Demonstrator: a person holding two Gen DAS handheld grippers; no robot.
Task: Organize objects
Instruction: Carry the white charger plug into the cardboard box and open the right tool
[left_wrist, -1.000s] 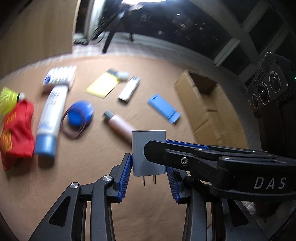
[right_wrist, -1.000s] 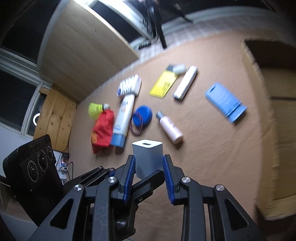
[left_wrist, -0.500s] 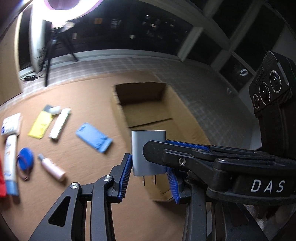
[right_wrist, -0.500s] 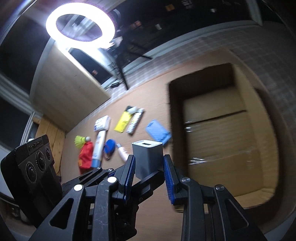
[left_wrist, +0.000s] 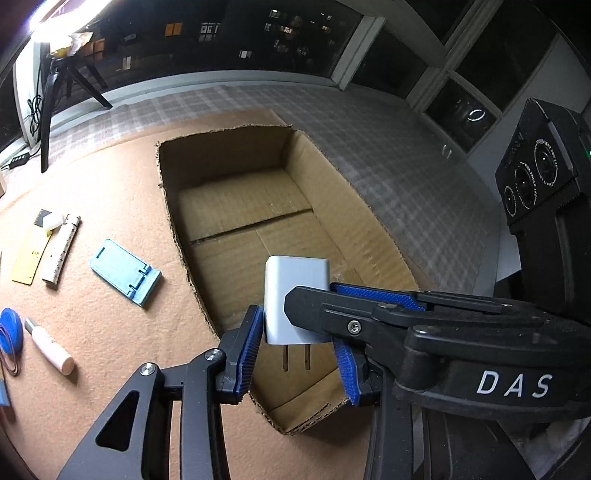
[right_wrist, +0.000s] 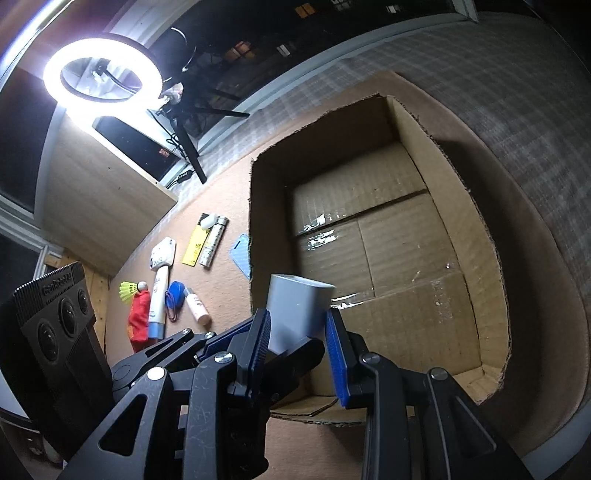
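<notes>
I hold both tongs pitched down and forward over the open cardboard box (left_wrist: 229, 173), and they meet on one thing: a small grey charger (left_wrist: 295, 288) with its two prongs pointing down. My left tongs (left_wrist: 297, 332) come at it from below in the left wrist view, with one blue pad (left_wrist: 253, 343) lying along the charger's left side and the other just beside its lower right corner. My right tongs (right_wrist: 297, 317) reach in crosswise. In the left view their upper finger runs nearly level from the right edge and crosses in front of the charger's lower half. In the right wrist view the charger sits between their two blue pads, leaning a little to one side. Both pairs of jaws have just been opening and stand partly apart, with the charger between each pair. Whether any pad presses on it I cannot tell, since the gaps are too fine to read. The charger hangs above the box's near left corner, clear of the bare cardboard floor. The box rests on a peach mat (left_wrist: 110, 332). To its left on the mat lie a blue phone stand (left_wrist: 123, 271) and a pink bottle (left_wrist: 50, 350), well apart from my tongs.
</notes>
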